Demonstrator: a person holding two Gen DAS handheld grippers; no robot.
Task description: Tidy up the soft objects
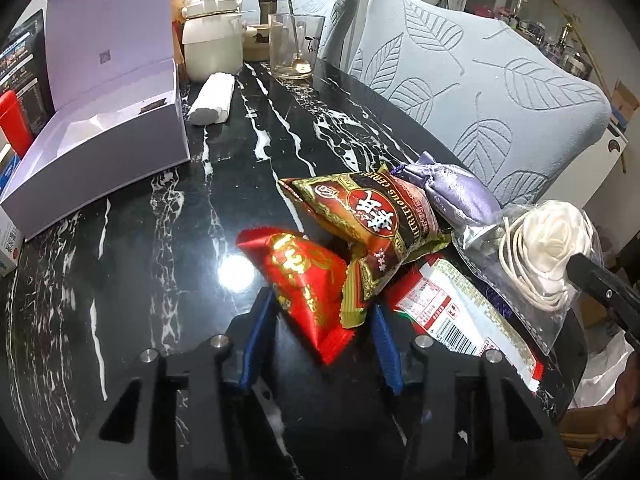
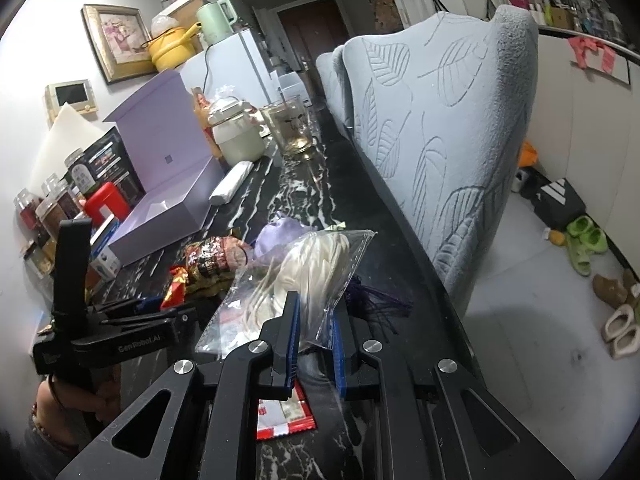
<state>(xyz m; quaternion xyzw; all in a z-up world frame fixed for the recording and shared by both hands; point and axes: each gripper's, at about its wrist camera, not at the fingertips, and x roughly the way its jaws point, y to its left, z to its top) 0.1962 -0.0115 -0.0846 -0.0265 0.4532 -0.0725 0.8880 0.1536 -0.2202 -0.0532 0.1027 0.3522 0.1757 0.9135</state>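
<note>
Left gripper (image 1: pixel 320 320) jaws pinch the red packet (image 1: pixel 308 284); right gripper (image 2: pixel 316 340) jaws clamp the clear bag (image 2: pixel 296 280), half-hiding its contents.

Black marble table (image 1: pixel 168 264); leaf-patterned grey chair (image 1: pixel 492 92); framed picture (image 2: pixel 116 40); white floor (image 2: pixel 532 292).

Black marble table (image 1: pixel 160 240) bears a glass mug (image 1: pixel 294 46) with spoon, a cream jar (image 1: pixel 213 38) — leaf-patterned chairs (image 1: pixel 500 112) behind

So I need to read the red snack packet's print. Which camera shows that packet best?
The left wrist view: the red snack packet lies close, unobstructed, between the left gripper fingers, gold print facing the camera. The right wrist view shows only a small red sliver behind the other gripper.
</note>
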